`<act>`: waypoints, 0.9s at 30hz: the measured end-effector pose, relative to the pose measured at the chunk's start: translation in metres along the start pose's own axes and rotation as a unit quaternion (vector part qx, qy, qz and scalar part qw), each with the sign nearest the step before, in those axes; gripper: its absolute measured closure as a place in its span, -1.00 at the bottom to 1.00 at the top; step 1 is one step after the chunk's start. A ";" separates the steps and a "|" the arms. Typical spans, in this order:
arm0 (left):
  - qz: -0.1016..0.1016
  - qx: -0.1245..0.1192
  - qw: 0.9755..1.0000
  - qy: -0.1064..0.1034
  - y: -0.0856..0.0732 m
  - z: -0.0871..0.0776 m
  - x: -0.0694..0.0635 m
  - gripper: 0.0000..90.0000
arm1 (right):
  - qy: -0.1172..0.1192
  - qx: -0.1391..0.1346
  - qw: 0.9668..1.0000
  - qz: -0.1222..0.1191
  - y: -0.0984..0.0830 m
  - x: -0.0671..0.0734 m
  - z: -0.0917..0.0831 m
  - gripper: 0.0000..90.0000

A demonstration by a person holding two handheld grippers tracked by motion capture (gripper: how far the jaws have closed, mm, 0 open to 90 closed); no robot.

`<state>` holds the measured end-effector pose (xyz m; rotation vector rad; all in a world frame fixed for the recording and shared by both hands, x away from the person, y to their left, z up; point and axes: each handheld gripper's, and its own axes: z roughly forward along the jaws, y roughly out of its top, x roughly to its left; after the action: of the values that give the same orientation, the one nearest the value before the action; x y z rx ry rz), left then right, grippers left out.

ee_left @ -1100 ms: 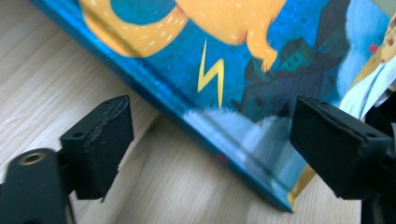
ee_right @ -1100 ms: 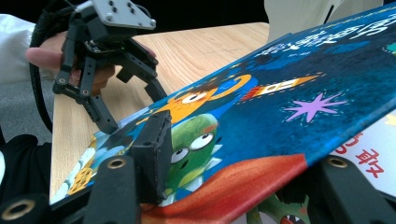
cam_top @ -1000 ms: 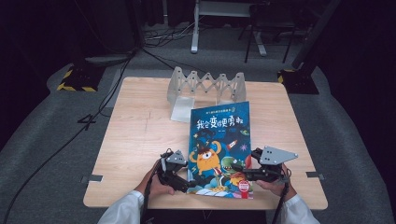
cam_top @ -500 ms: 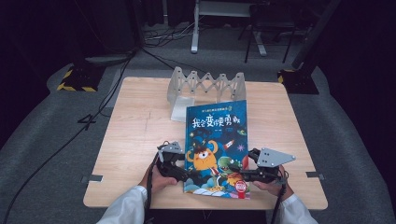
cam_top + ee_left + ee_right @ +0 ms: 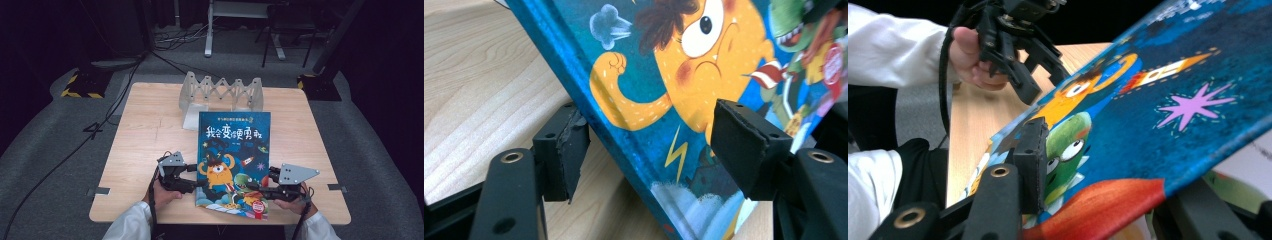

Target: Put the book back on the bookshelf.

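Where the book tilts up, its underside stays hidden from view.

Lab or recording studio: lone wooden table on grey carpet, dark surroundings, floor cables, hazard-striped stand bases beyond.

Pale wooden table on grey carpet; dark room, metal stand legs behind
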<state>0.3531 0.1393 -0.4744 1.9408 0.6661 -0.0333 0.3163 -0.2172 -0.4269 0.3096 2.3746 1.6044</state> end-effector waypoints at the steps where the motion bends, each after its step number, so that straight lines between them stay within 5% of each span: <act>1: 0.000 -0.003 1.000 -0.002 0.002 0.001 0.001 -0.29 | -0.001 0.000 1.000 -0.002 0.000 0.001 0.000 0.36; 9: 0.006 0.007 1.000 -0.028 0.021 0.012 0.007 -0.54 | 0.016 -0.004 1.000 -0.012 0.000 0.003 0.000 0.36; 13: 0.013 0.000 1.000 -0.024 0.025 0.007 0.007 -0.41 | 0.021 -0.004 1.000 -0.013 -0.001 0.000 -0.003 0.37; 16: 0.023 -0.029 0.999 -0.011 0.026 -0.003 0.003 -0.17 | 0.015 0.003 1.000 -0.007 -0.005 -0.005 -0.004 0.38; 19: 0.029 -0.053 0.998 -0.022 0.026 -0.011 0.000 0.01 | 0.004 0.005 1.000 0.003 -0.009 -0.011 -0.005 0.38; 27: 0.090 -0.067 0.994 -0.014 0.030 -0.025 -0.027 0.13 | -0.028 0.018 0.999 0.033 -0.016 -0.021 -0.004 0.27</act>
<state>0.3376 0.1399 -0.4298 1.8602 0.4607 0.0929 0.3341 -0.2330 -0.4387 0.4389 2.3768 1.5616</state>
